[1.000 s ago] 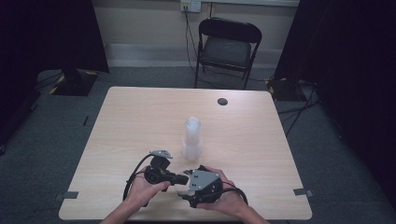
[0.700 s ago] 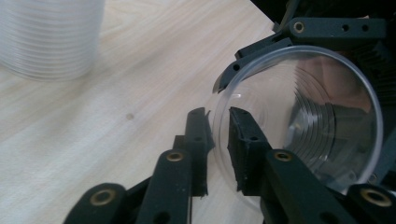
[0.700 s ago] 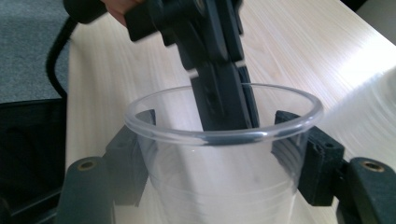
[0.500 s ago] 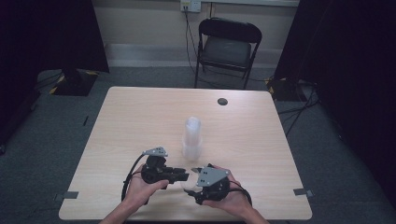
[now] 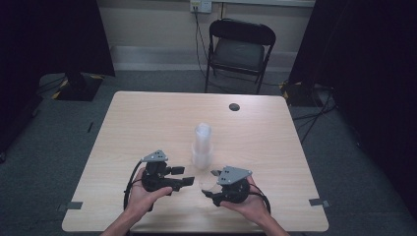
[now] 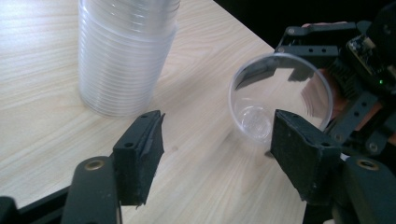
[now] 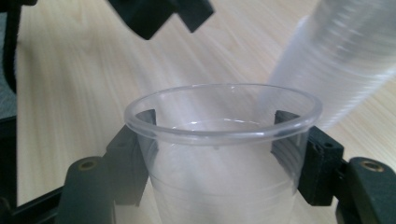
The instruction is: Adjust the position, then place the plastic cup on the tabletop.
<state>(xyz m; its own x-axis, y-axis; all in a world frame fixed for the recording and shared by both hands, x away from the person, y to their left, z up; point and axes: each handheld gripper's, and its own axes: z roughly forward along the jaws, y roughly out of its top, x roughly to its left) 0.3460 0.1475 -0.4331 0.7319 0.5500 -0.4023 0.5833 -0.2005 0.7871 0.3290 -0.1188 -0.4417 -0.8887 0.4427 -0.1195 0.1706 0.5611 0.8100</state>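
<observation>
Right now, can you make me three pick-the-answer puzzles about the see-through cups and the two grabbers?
1. Where does the stack of clear cups stand?
A. on the chair
B. on the table, just beyond the two grippers
C. on the floor

2. How many single cups are held apart from the stack?
A. one
B. three
C. none

3. How is the left gripper?
A. clamped on the stack
B. clamped on a lid
C. open, gripping nothing

Answers:
1. B: the high view shows the stack upright on the table.
2. A: the right gripper grips one single cup.
3. C: its jaws, which have just been opening, stand apart with only tabletop between them.
</observation>
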